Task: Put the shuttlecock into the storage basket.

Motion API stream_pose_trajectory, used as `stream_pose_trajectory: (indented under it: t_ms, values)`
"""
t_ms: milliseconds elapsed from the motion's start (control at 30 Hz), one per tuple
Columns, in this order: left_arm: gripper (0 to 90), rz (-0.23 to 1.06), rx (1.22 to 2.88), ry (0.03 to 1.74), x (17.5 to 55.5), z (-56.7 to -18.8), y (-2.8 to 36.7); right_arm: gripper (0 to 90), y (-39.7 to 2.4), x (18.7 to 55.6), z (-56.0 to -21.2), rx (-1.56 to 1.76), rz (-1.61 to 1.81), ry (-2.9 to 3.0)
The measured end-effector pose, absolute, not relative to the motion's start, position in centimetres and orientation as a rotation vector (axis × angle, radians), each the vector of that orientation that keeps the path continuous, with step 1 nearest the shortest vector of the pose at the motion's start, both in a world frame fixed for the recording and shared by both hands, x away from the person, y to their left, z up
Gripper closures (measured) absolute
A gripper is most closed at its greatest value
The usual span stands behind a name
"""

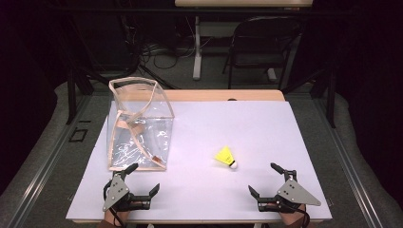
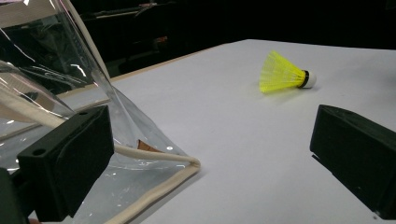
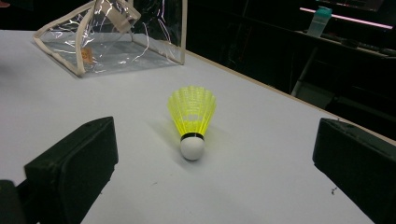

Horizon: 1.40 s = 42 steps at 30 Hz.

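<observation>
A yellow shuttlecock with a white cork tip lies on its side on the white table, right of centre. A clear plastic bag with cream trim stands open-topped at the left. My left gripper rests near the front edge, open and empty, one jaw close to the bag's near corner. My right gripper is open and empty at the front right, its jaws pointing at the shuttlecock a short way off.
A wooden strip runs along the table's far edge. Beyond it stand a dark folding chair and a white table leg among cables on the floor. A pale bottle sits on a dark shelf far off.
</observation>
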<state>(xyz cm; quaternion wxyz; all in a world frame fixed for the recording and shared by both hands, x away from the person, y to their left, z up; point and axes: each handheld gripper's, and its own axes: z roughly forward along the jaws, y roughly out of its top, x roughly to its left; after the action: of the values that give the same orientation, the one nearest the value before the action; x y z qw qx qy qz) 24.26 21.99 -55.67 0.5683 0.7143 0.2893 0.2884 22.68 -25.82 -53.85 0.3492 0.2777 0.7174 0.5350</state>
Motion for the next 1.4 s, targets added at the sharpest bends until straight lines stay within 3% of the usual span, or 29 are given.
stream_pose_trajectory:
  t_ms: [700,1400]
  values:
    - [0.0,0.66,1.713,0.64,25.0,-55.0,21.1,0.0,-25.8,22.8,-53.8,0.719,1.39,1.867]
    - [0.0,0.555,1.8,0.602,27.0,-54.5,18.7,0.0,-25.8,22.9,-54.0,0.725,1.389,1.882]
